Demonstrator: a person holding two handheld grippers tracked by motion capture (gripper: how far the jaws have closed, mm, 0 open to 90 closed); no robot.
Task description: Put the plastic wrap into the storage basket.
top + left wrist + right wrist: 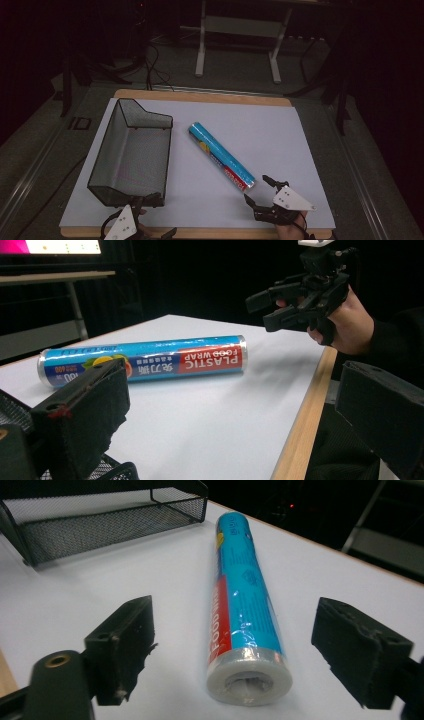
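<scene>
Right hand-held gripper (258, 189) hovers wide at the counter's (300, 150) near edge, facing the untouched plastic food wrap roll (221, 157); left hand-held gripper (150, 215) wide; mesh tray (131, 152) empty.

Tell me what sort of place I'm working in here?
Probably a lab or recording workspace, not a kitchen: a white-covered table in a dark room, metal stand legs and floor cables behind, a lit screen.
</scene>
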